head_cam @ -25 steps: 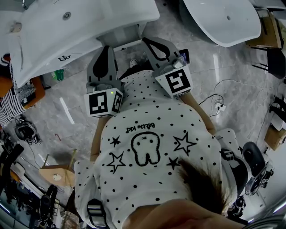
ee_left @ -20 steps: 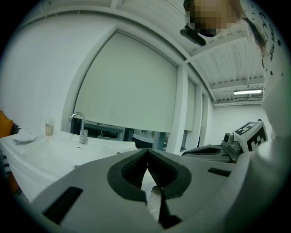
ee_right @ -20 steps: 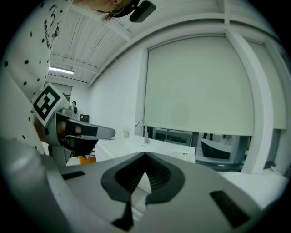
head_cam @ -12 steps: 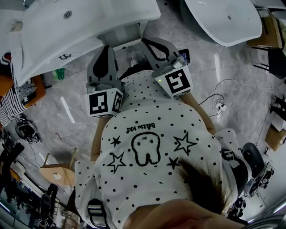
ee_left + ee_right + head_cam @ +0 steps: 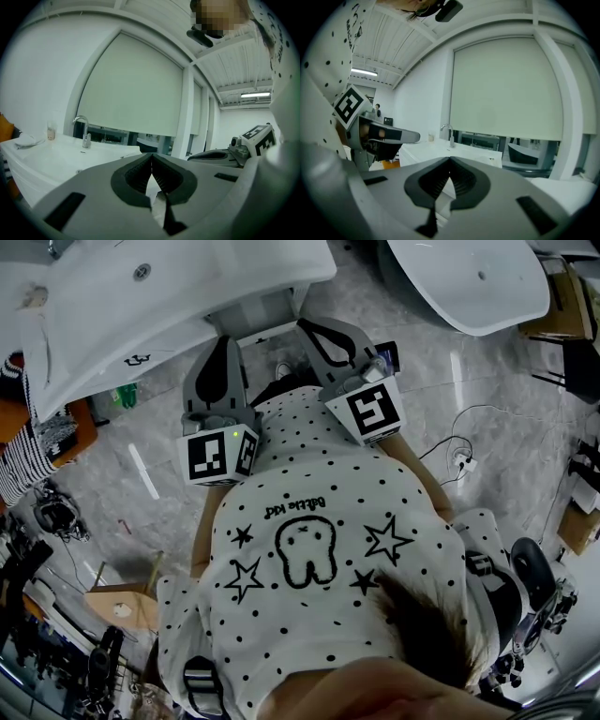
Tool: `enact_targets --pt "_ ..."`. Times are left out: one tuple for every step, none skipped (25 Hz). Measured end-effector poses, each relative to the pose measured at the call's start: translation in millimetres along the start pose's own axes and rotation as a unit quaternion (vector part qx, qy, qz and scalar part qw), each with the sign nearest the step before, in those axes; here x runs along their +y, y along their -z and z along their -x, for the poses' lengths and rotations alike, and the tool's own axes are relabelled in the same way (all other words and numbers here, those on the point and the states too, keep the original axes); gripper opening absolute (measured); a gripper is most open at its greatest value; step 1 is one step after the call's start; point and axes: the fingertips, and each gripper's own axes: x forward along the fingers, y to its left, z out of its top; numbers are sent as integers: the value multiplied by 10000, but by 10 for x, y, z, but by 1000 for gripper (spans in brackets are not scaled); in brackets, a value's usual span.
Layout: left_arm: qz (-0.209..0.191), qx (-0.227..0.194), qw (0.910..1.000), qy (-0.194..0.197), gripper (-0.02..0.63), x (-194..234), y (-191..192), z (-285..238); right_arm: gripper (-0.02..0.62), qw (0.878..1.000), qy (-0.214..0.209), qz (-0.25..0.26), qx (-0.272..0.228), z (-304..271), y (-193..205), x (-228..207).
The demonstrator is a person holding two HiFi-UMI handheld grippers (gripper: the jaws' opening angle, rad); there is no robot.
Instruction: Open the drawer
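A person in a dotted shirt (image 5: 319, 521) is holding the left gripper (image 5: 223, 341) and the right gripper (image 5: 306, 326) side by side before a white washbasin (image 5: 141, 287), both pairs of jaws pressed together on nothing. The tips are pointing at the white cabinet front (image 5: 251, 313) just beyond them, under the basin's edge; the drawer cannot be picked out on it.

a white washbasin (image 5: 141, 315) fills the upper left of the head view and a white tub (image 5: 469, 282) the upper right, over grey marble floor (image 5: 487, 390). a power strip (image 5: 461, 463) lies at right, a wooden stool (image 5: 117, 607) at lower left. in the left gripper view a chrome tap (image 5: 84, 131) stands at left, below a pale roller blind (image 5: 131, 89).
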Motion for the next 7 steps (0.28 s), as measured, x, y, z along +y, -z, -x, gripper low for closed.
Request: enact_targets --pt "2 -9 10000 -2 5 4 -2 -2 14 10000 -1 9 -1 -3 0 0" --pt "4 -18 10000 -6 6 8 -5 -3 14 10000 -1 12 -3 -6 0 0" --pt "4 -24 10000 -10 5 11 -6 -4 14 10000 0 9 -6 -8 1 0" --pt "1 -28 10000 -11 6 13 -5 -5 14 10000 5 -2 -5 -10 2 -1" --pt "-2 -28 10000 -8 6 12 -4 -7 14 10000 12 -22 1 -10 5 -2" --pt "-6 -28 10000 -2 5 10 -1 -9 14 10000 22 -51 11 -10 7 -4" --pt "-11 -27 10000 4 6 8 2 -12 14 10000 33 -81 21 -10 9 -5"
